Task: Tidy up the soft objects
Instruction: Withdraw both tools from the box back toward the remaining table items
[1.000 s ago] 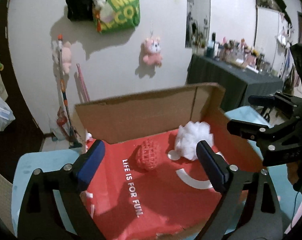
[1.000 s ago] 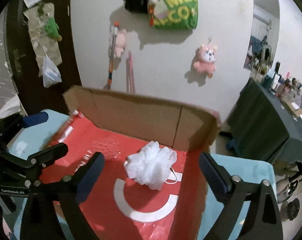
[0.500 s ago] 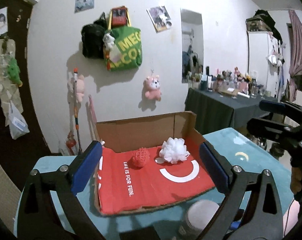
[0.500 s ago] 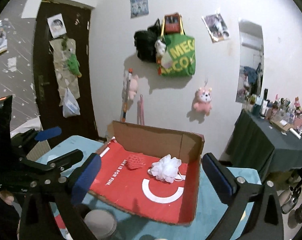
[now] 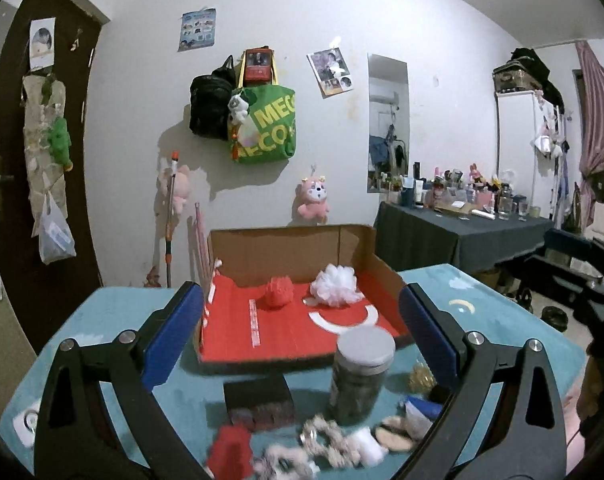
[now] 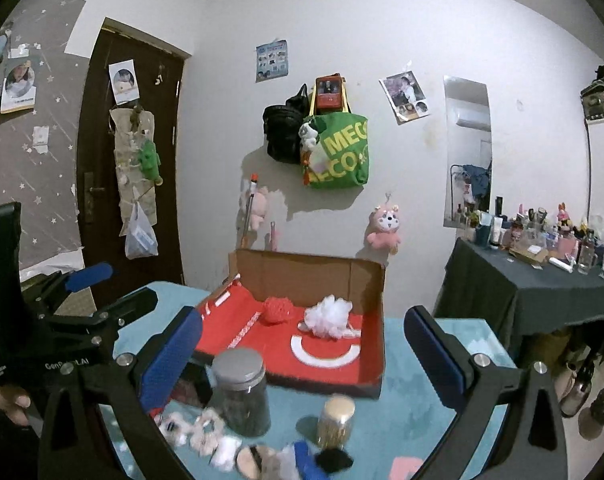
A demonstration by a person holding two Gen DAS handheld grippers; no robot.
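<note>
Hovering w/ jaws apart & empty, both claws, left gripper (image 5: 300, 328) and right gripper (image 6: 302, 344), are risking toppling the jar (image 5: 361, 376) just ahead.

The cardboard box (image 5: 298, 316) lies open on top and along its near edge, with walls at the back and right. Inside, a red mesh ball (image 5: 278, 293) and a white puff (image 5: 336, 285) sit near the back wall, leaving the red floor in front of them bare. A grey-lidded jar (image 5: 361, 372) and a dark block (image 5: 258, 400) stand just before the near edge, and small soft items (image 5: 325, 440) crowd the bench (image 5: 102, 320) in front. The bench to the left of the box is bare.
</note>
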